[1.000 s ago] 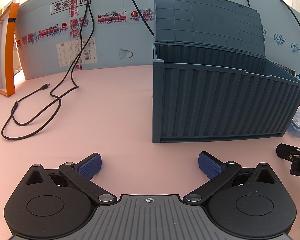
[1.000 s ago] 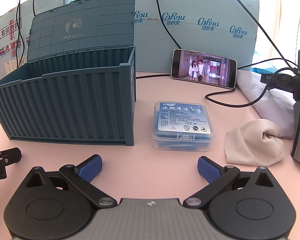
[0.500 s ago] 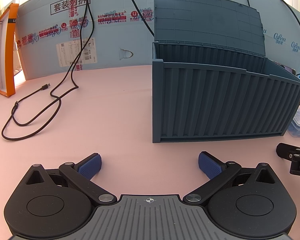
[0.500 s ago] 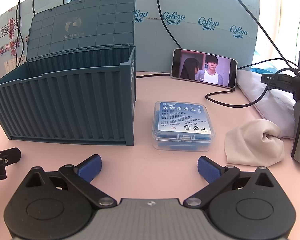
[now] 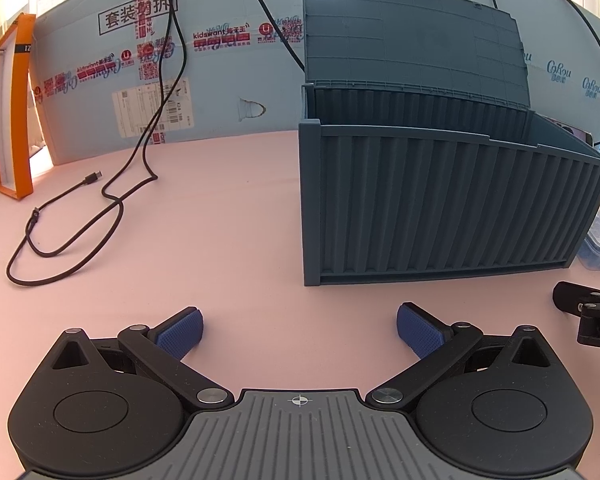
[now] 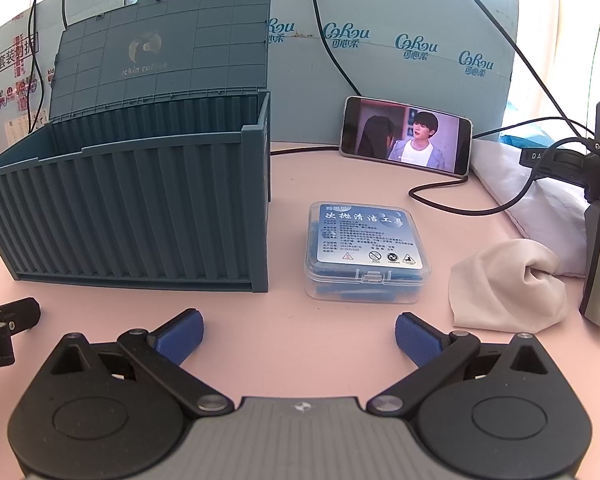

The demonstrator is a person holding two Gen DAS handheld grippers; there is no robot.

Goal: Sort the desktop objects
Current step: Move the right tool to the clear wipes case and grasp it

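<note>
A ribbed blue-grey plastic storage box (image 6: 140, 208), lid upright, stands at ten o'clock; a clear plastic case (image 6: 366, 252) lies flat at twelve, a crumpled white cloth (image 6: 508, 288) at two.

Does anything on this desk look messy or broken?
A white cloth lies crumpled right of the clear plastic case, a black cable sprawls loose, and the cardboard backdrop has a small tear.

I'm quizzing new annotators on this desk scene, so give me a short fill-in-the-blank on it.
1. The blue storage bin has its lid ____.
2. The clear plastic case lies between the bin and the white ____.
3. The phone screen is ____.
4. Both the left gripper and right gripper are ____.

Missing words: open; cloth; on; open
</note>
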